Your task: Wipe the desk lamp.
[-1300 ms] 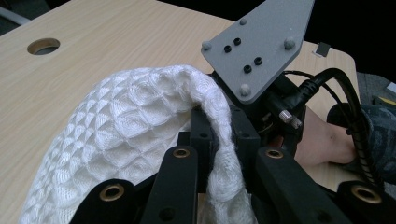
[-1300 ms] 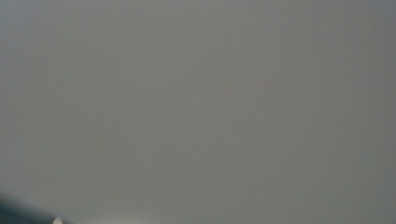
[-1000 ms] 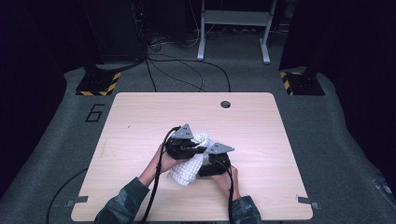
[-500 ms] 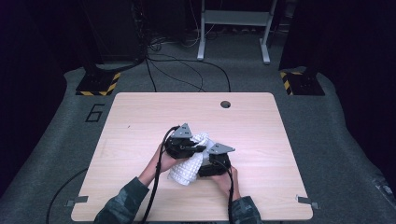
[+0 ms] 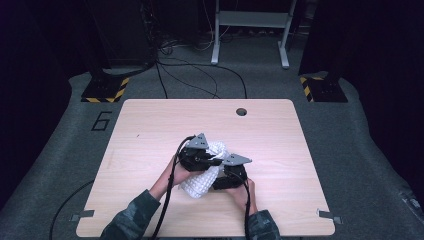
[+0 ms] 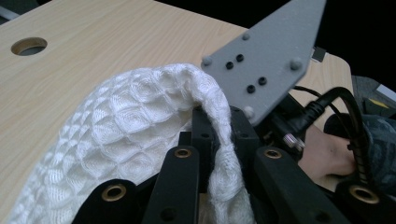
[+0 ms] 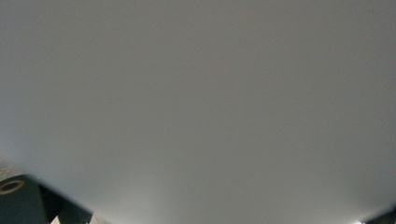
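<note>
Working the white waffle-weave towel (image 5: 205, 172) at the near middle of the wooden table (image 5: 150, 125), I have both tools crowded onto it. On the left, my left gripper (image 5: 196, 159) sits on the towel's far-left side; in the left gripper view its jaws are closed on a fold of the towel (image 6: 140, 135), the cloth pinched into a ridge that runs up between them. I judge that pinch is there to anchor one edge so the rest can be pulled or folded against it. Just right of it and nearer to me, my right gripper (image 5: 231, 176) presses in against the towel's near-right side, its grey plate almost touching the left tool. The right gripper view gives a blank grey blur, so I cannot tell whether those jaws are open or closed. The towel lies bunched between the two tools, resting on the table. The cable hole (image 5: 241, 111) at the far edge stays well apart.
</note>
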A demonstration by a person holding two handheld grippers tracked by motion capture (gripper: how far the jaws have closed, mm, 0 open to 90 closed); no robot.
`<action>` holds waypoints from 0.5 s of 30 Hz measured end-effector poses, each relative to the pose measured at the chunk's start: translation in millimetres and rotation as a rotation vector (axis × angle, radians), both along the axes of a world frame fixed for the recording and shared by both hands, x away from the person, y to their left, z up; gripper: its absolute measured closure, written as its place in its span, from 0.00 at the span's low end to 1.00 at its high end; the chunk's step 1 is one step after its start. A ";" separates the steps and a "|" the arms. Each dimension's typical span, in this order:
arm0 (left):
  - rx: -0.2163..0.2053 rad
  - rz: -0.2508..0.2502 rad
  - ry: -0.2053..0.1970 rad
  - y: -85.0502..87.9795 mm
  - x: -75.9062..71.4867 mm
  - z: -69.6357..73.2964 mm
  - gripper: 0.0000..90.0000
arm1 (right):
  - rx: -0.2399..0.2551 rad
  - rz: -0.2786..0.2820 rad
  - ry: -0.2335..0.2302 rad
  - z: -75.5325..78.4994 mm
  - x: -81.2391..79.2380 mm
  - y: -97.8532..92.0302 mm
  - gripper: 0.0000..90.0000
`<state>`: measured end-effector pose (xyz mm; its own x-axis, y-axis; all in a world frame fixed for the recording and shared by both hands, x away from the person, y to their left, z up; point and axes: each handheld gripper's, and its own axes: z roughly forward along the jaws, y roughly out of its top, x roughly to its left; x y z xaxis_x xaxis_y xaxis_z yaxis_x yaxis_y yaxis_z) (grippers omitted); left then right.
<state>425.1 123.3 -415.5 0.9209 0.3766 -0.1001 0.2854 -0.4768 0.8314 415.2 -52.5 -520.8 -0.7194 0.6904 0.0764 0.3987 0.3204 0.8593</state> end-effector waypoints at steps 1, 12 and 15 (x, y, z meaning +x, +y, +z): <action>0.006 0.018 -0.012 -1.8 0.6 -0.1 0.93 | 0.000 0.000 0.000 0.0 0.0 0.0 0.06; 0.026 0.069 -0.035 1.3 10.1 -0.3 0.93 | -0.001 -0.002 -0.014 -0.5 0.1 1.1 0.06; 0.021 0.073 -0.032 2.4 9.5 -0.7 0.93 | -0.005 0.003 -0.012 -0.2 0.1 0.9 0.06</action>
